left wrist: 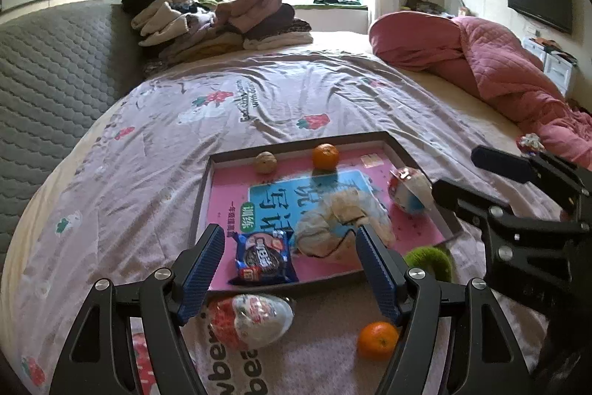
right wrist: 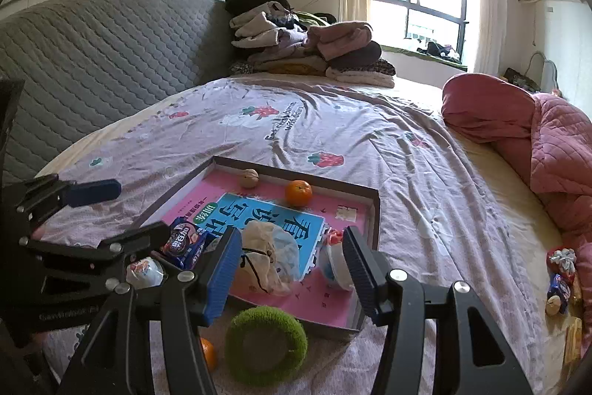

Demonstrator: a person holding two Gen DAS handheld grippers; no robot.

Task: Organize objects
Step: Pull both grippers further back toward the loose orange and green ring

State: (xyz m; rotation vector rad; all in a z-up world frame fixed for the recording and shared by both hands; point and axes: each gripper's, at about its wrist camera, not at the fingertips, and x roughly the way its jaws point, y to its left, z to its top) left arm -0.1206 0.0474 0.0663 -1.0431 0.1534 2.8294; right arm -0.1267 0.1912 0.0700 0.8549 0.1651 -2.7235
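A: What sits in the shallow dark-framed tray (left wrist: 202, 195) on the bed (left wrist: 281, 91)?

B: On its pink printed liner there's a tan walnut (left wrist: 265, 162) and a round orange tangerine (left wrist: 325, 156) near the far rim, a blue cookie packet (left wrist: 263, 258) at the near left, a crumpled white plastic bag (left wrist: 342, 223) in the middle, and a clear-wrapped egg-shaped toy with red and blue print (left wrist: 407, 189) against the right wall.

A: And outside the tray?

B: Just beside the near rim lie a second clear-wrapped egg toy with red print (left wrist: 249, 321), a second orange tangerine (left wrist: 377, 339), and a fuzzy green ring (right wrist: 266, 339), all on the flowered purple sheet.

A: How are the grippers?

B: The left gripper (left wrist: 292, 269) is spread wide and holds nothing; the cookie packet shows between its blue pads, with the red egg toy lower down. The right gripper (right wrist: 288, 273) is also spread and empty, poised over the near edge of the tray, the green ring below it.

A: Anything else around?

B: A pile of folded clothes (right wrist: 307, 50) by the grey quilted headboard (right wrist: 96, 54), and a pink quilt (right wrist: 536, 143) bunched at the right.
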